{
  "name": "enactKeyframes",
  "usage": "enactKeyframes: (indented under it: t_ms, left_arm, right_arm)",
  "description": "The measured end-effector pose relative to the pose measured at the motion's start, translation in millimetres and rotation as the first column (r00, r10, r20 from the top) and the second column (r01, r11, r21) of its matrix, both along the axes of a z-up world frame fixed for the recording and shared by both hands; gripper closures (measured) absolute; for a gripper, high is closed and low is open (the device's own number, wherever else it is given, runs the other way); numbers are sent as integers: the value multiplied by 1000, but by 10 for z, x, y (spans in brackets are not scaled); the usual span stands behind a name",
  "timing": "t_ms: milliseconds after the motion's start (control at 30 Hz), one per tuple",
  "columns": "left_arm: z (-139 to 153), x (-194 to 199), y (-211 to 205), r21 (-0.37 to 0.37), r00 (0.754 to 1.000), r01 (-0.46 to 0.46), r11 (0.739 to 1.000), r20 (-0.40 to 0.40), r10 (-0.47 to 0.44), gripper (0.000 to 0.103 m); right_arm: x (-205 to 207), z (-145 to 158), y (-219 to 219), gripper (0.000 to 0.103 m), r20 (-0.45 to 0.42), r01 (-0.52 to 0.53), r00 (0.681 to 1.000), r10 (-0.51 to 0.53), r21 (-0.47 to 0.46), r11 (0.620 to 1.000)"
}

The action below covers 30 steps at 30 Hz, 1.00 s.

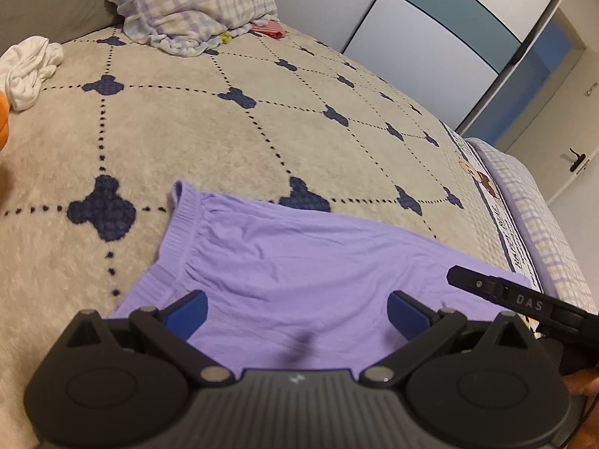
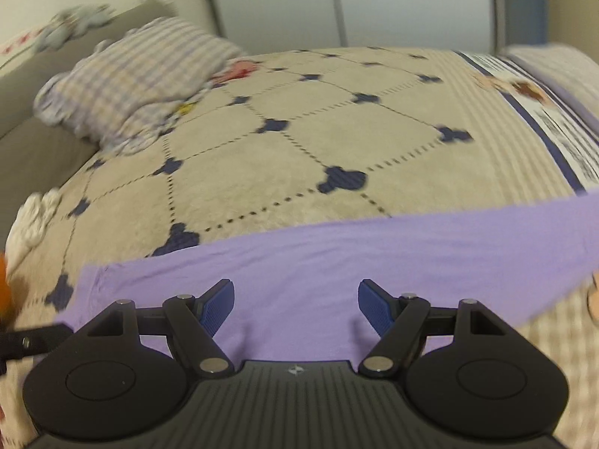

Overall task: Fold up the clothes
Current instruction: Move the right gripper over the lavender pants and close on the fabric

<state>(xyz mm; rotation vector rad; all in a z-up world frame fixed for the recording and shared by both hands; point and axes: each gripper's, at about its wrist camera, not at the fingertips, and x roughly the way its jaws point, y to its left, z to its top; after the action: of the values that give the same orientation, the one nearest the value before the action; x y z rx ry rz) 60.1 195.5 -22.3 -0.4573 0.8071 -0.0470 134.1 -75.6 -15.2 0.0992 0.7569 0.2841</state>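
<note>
While both tools hang over the near edge of the bed, nothing is gripped. At far left a crumpled white garment (image 1: 28, 69) sits on the beige blanket (image 1: 209, 142), well apart from the work. Next, the left gripper (image 1: 295, 312) is spread wide, blue pads clear of cloth, above the purple garment (image 1: 284, 262); its elastic waistband (image 1: 176, 239) lies to the left. The garment lies flat in one long band across the near blanket, few wrinkles, probably smoothed so a crease will run straight. Whether it is already folded once or laid out single, I cannot tell. Further right, the right gripper (image 2: 295, 305) is likewise wide and empty over the same cloth; this view is motion-blurred. A plaid pillow (image 1: 187, 0) rests at the head of the bed, a wardrobe (image 1: 430, 37) beyond.
</note>
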Motion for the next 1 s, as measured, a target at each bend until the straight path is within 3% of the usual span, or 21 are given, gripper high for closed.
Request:
enactKeyframes:
  t_ms: [133, 267, 633, 1000]
  left_arm:
    - [-13, 32, 47, -5, 1000, -13, 1000, -9, 13, 0]
    - [-58, 87, 83, -32, 999, -23, 999, -32, 22, 0]
    - [-139, 185, 58, -146, 997, -39, 989, -72, 28, 0]
    - [-149, 167, 67, -130, 997, -38, 991, -76, 28, 1]
  right_arm:
    - [97, 12, 51, 27, -9, -95, 995, 95, 12, 995]
    - [183, -47, 123, 27, -26, -126, 992, 125, -10, 992]
    - [130, -235, 231, 27, -62, -149, 987, 146, -48, 988]
    - [111, -388, 240, 27, -93, -134, 987, 128, -60, 989]
